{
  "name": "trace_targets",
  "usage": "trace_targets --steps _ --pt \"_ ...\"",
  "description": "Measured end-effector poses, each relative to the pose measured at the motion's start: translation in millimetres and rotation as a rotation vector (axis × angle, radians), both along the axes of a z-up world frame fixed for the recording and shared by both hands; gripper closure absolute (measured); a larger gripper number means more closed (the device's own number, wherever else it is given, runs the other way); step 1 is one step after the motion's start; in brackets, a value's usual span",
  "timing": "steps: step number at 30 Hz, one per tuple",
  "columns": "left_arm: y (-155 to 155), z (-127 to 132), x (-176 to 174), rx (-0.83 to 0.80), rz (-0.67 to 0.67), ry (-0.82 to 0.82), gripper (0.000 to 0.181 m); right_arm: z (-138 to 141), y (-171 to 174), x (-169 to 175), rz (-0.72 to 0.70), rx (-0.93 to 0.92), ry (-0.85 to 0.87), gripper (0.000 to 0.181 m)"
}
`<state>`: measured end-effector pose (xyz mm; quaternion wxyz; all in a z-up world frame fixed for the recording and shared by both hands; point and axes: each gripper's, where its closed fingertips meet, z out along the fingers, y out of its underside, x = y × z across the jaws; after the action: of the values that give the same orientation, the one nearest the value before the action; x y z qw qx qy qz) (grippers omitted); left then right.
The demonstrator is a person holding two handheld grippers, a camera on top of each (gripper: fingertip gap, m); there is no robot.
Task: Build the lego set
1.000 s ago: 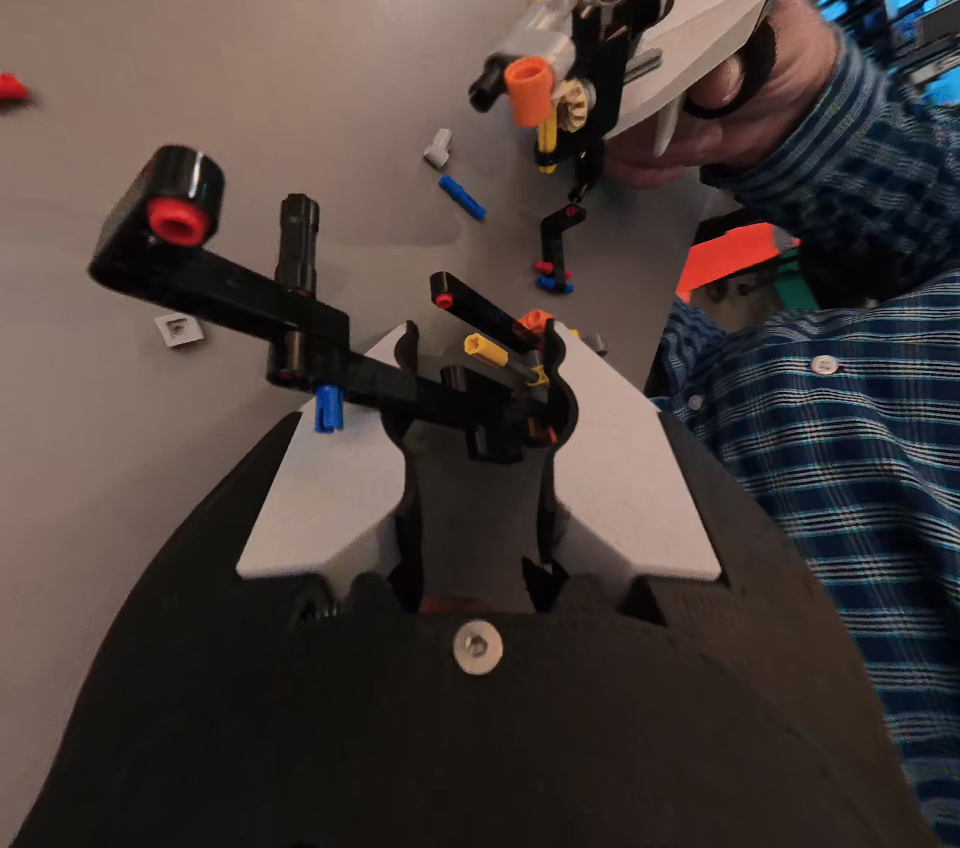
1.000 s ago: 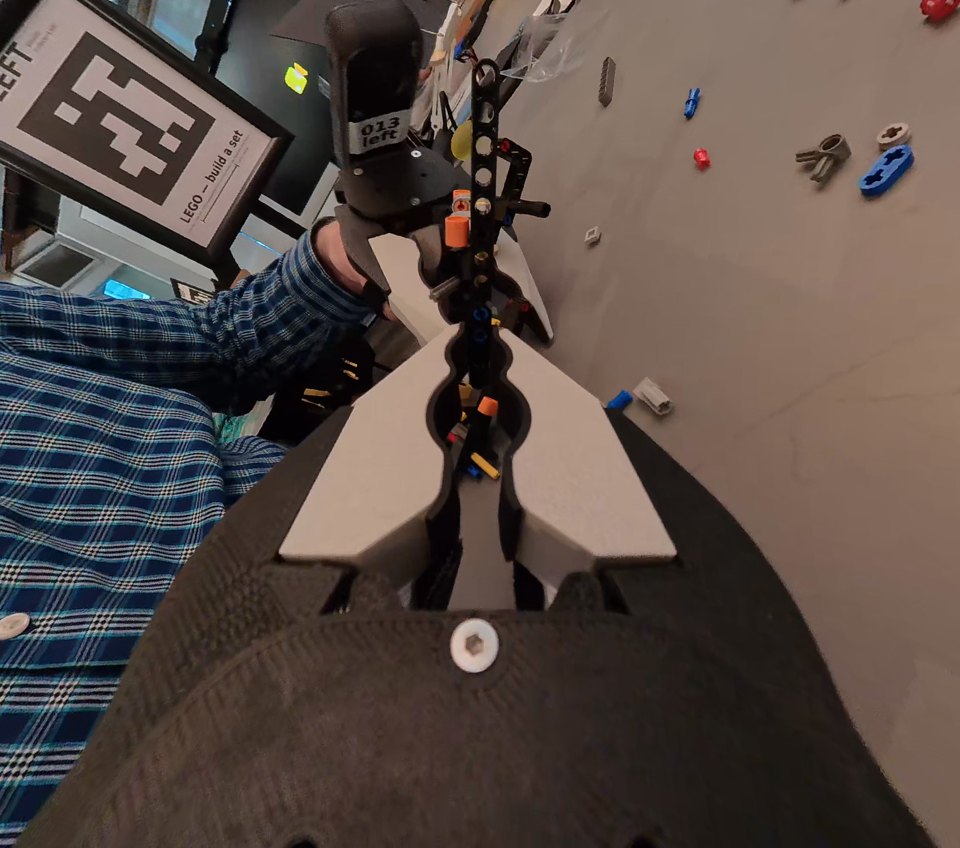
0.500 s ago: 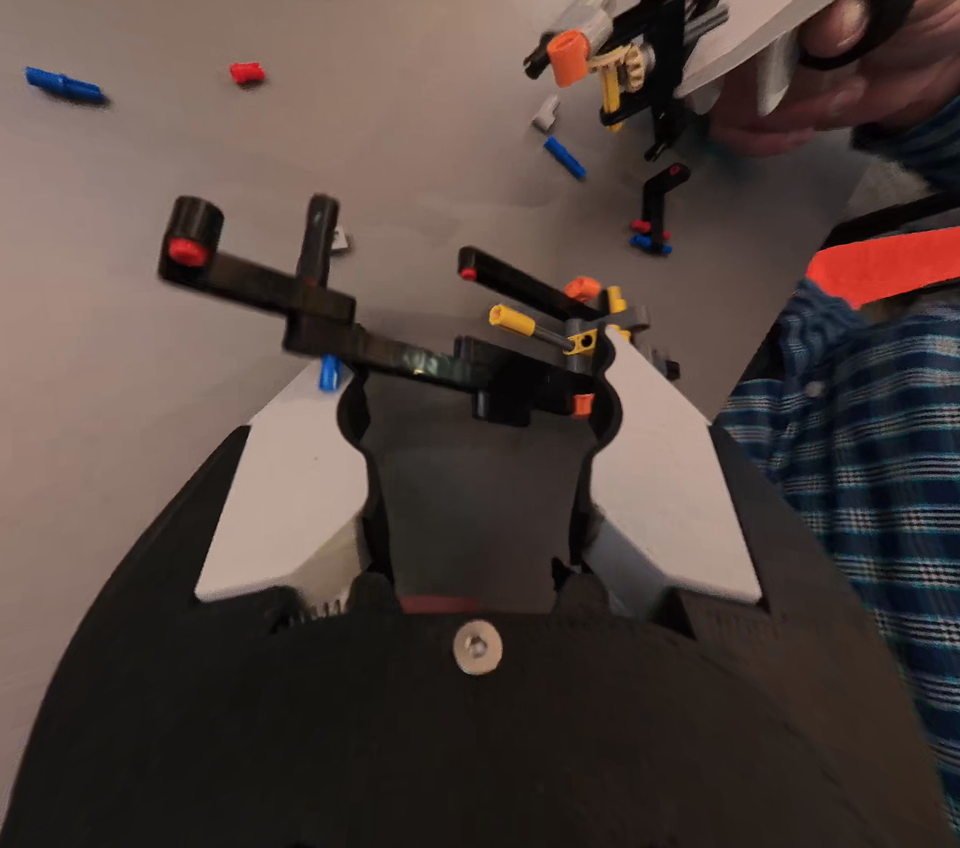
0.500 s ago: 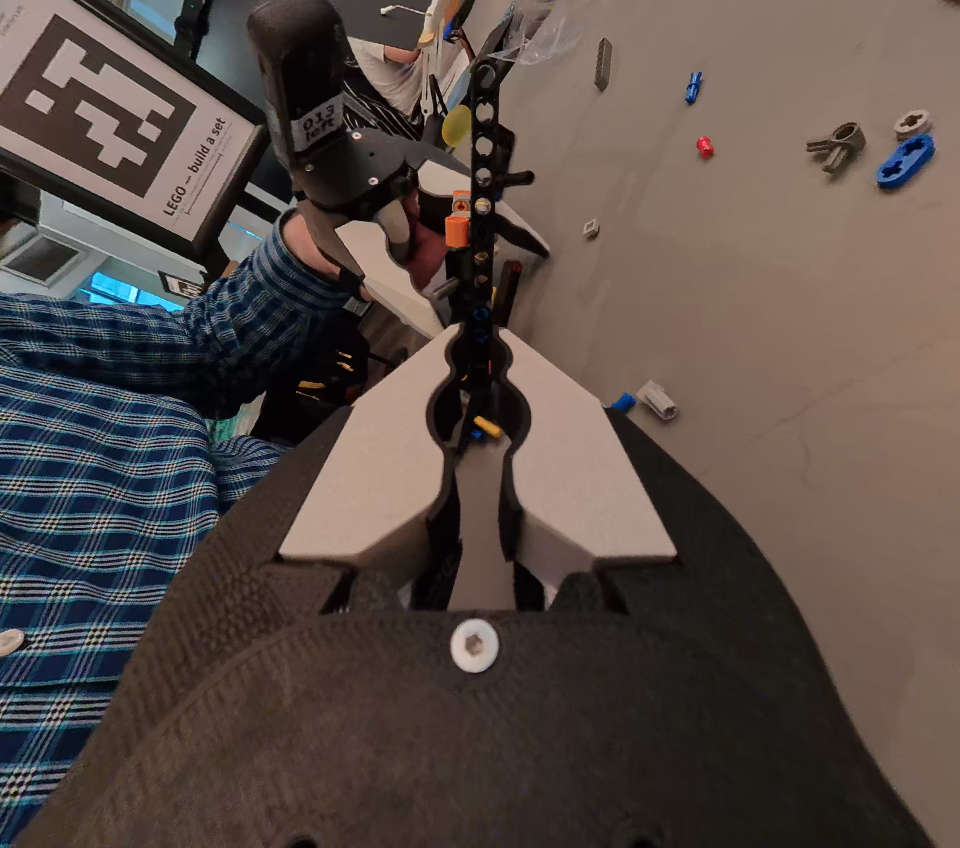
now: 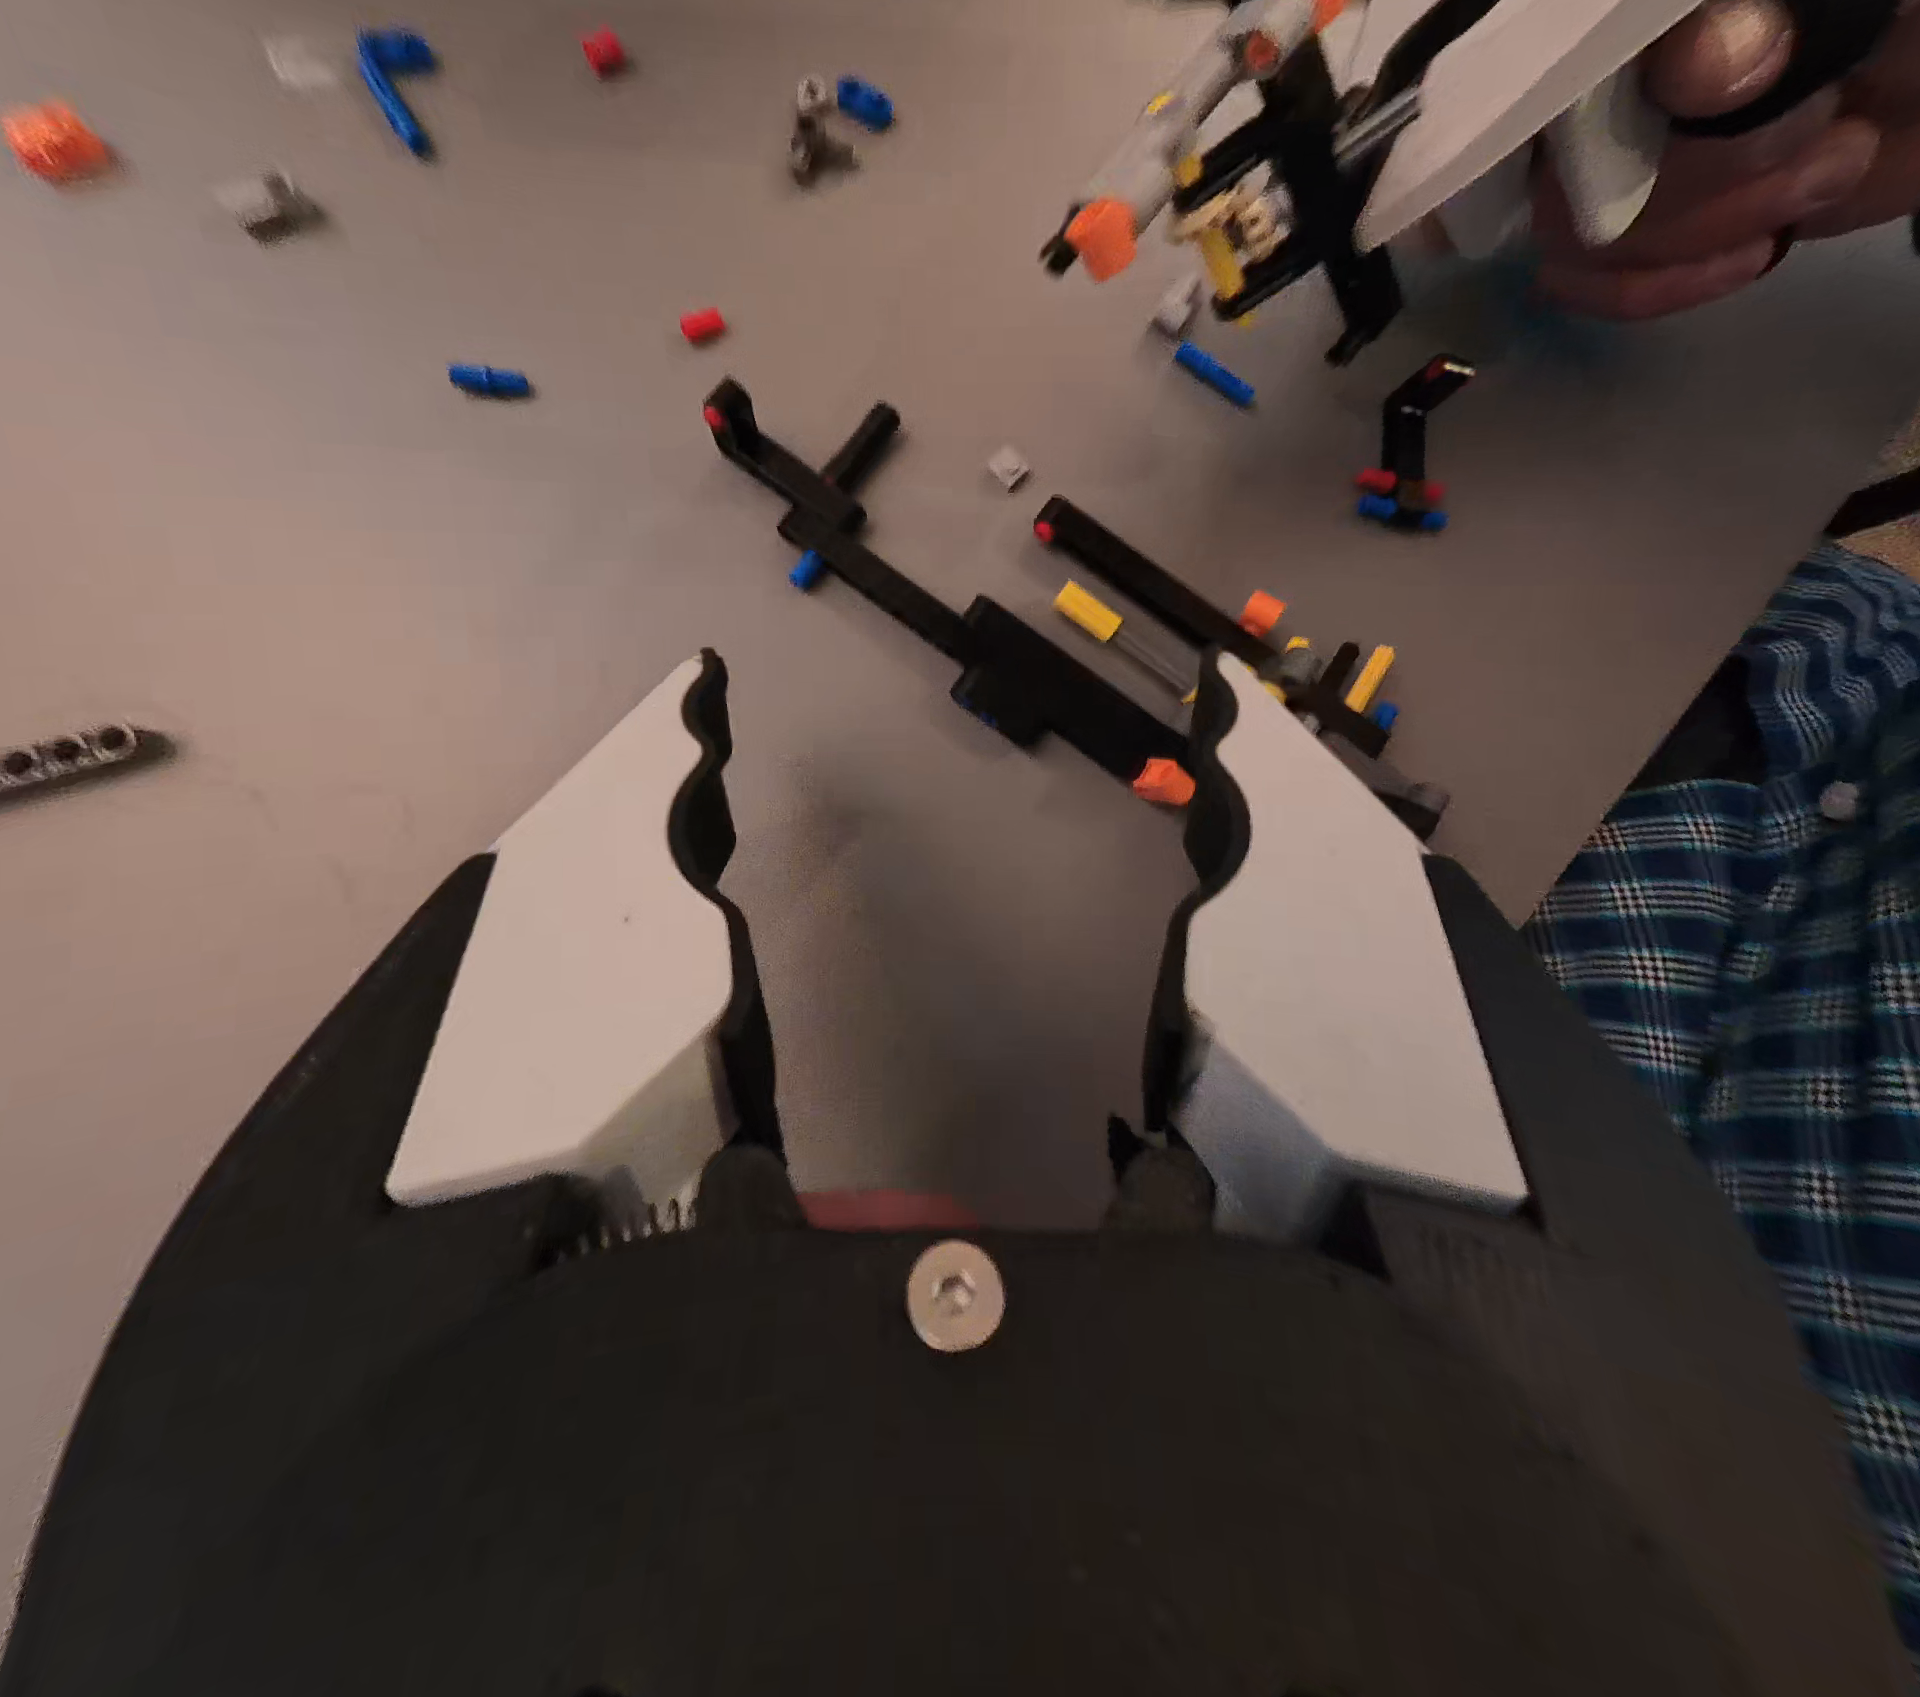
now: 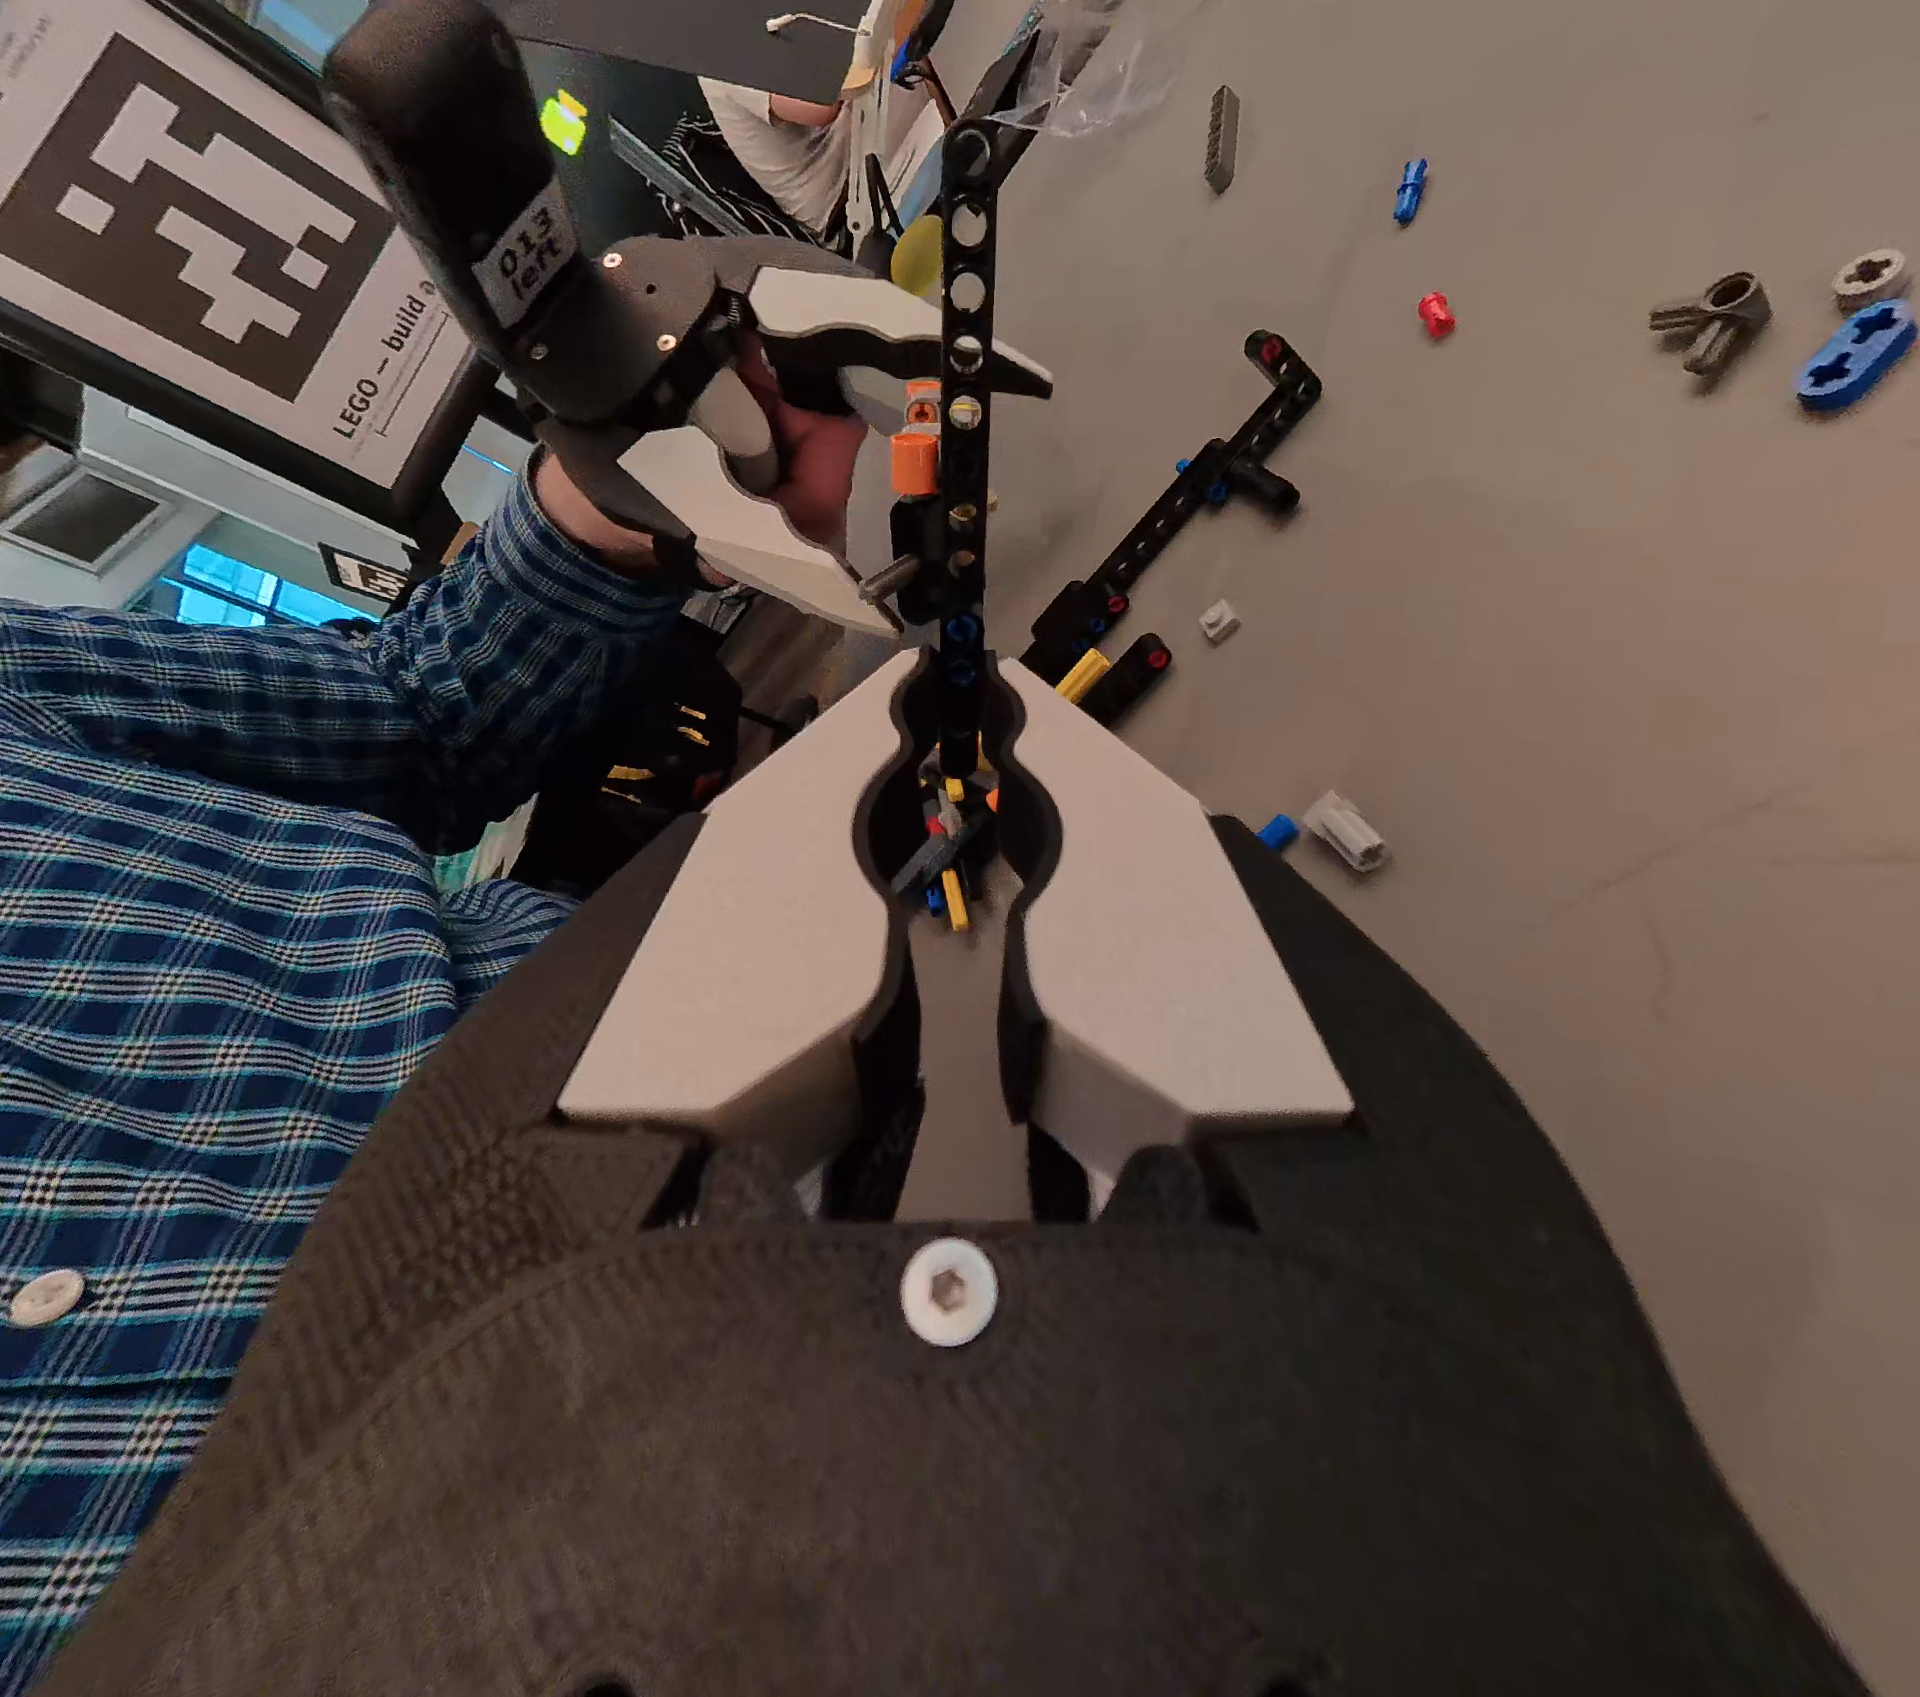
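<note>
My left gripper (image 5: 956, 681) is open and empty, raised above the grey table. A black beam assembly (image 5: 914, 598) with red, blue, yellow and orange pins lies flat on the table just beyond its fingertips; it also shows in the right wrist view (image 6: 1174, 504). My right gripper (image 6: 961, 671) is shut on a long black beam with holes (image 6: 966, 359), part of a sub-assembly with grey and orange parts. In the left wrist view, that gripper (image 5: 1371, 109) holds the sub-assembly (image 5: 1236, 130) in the air at the upper right.
Loose pieces lie scattered: blue pins (image 5: 488, 380), red bushes (image 5: 701, 325), an orange piece (image 5: 52, 141), a grey beam (image 5: 73, 754), and a bent black piece with pins (image 5: 1403, 452). The person's plaid shirt (image 5: 1766, 920) marks the table's near edge at the right. My left gripper is the nearer one to the orange piece (image 5: 52, 141): about 20 cm, against 25 cm.
My left gripper has opened and let go of the black beam assembly, which now lies on the table, and has drawn back. My right gripper still holds its sub-assembly.
</note>
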<state>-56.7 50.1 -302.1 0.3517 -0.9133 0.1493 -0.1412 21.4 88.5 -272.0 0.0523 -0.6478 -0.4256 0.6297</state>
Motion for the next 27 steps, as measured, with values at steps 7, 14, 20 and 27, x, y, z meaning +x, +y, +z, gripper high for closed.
trace_targets --steps 7,14,20,27 --pt "20.7 19.4 30.9 0.121 -0.08 0.016 0.117 4.2 3.0 0.2 -0.027 0.017 0.002 0.176" --pt "33.2 30.3 26.1 0.177 -0.061 -0.005 0.128 3.3 10.0 3.6 -0.056 0.028 -0.017 0.176" --pt "39.8 37.3 30.7 0.267 -0.134 0.07 0.131 3.5 8.8 2.6 -0.046 0.029 -0.012 0.176" --pt "46.5 44.5 42.5 0.266 -0.13 -0.048 0.12 9.0 12.9 0.9 -0.079 0.083 0.005 0.176"
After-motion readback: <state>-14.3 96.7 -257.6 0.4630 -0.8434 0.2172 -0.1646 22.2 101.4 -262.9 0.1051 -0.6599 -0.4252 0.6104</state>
